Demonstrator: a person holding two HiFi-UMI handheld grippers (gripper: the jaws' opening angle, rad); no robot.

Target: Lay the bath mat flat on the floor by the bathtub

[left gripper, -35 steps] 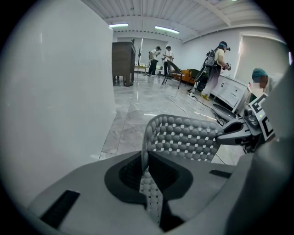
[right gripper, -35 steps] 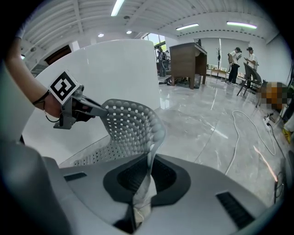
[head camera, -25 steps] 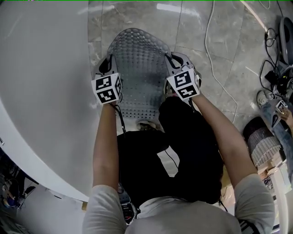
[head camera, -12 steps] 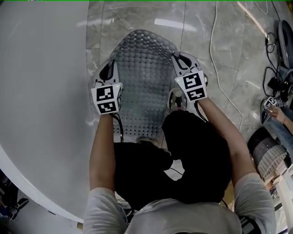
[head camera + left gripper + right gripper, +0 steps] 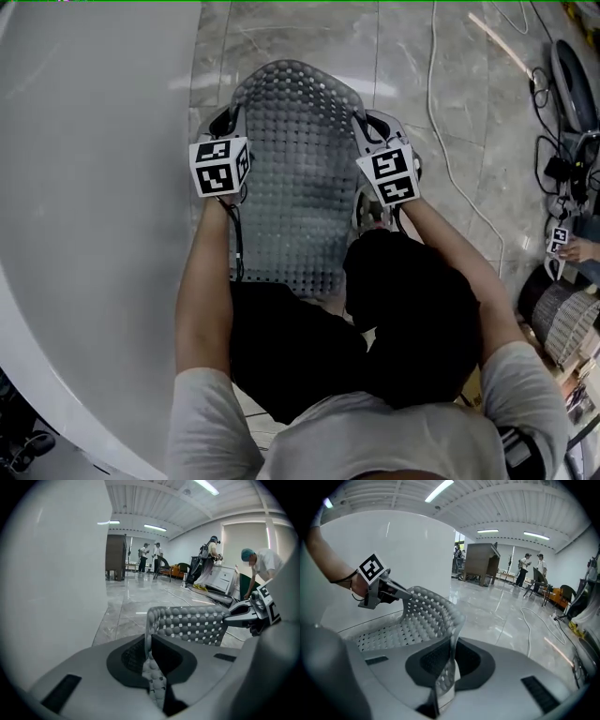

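Note:
A grey perforated bath mat (image 5: 295, 169) hangs stretched between my two grippers over the marble floor, right beside the white bathtub (image 5: 94, 187). My left gripper (image 5: 225, 122) is shut on the mat's left edge (image 5: 151, 665). My right gripper (image 5: 367, 127) is shut on the mat's right edge (image 5: 446, 677). In the left gripper view the studded mat (image 5: 192, 623) curls up ahead, with the right gripper (image 5: 253, 613) beyond it. In the right gripper view the mat (image 5: 417, 616) arches toward the left gripper (image 5: 377, 590). The mat's near end lies against the person's black trousers.
A white cable (image 5: 441, 112) runs across the grey marble floor (image 5: 487, 141) to the right of the mat. Cables and equipment (image 5: 567, 122) lie at the far right, above a woven basket (image 5: 562, 314). People stand far off in the room (image 5: 150, 555).
Both grippers have sunk with the mat and moved a little farther away from the body. The mat now lies lower and more spread along the tub's side.

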